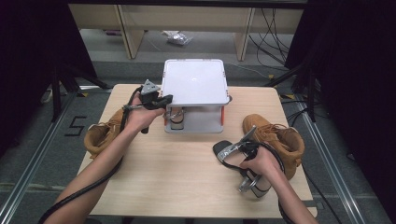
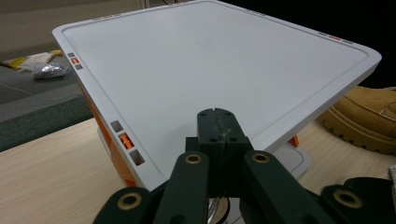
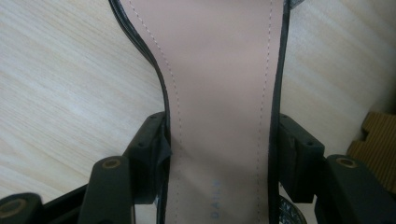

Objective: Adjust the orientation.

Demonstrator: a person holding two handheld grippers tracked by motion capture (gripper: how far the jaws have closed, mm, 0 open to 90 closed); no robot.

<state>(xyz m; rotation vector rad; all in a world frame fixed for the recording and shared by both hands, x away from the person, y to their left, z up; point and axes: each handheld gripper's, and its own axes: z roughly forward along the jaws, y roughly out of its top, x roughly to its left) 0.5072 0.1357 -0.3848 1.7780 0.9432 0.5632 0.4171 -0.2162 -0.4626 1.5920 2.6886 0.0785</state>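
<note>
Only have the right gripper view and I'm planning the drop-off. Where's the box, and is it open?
Observer: The box is at the table's far middle. Its lid is raised above the base.
Operator: What's keeping the lid up?
Observer: The left hand-held gripper is at the lid's front left corner, jaws shut. I can't tell whether it touches the lid.
Operator: Anything inside already?
Observer: One shoe shows through the front opening, on the left side.
</note>
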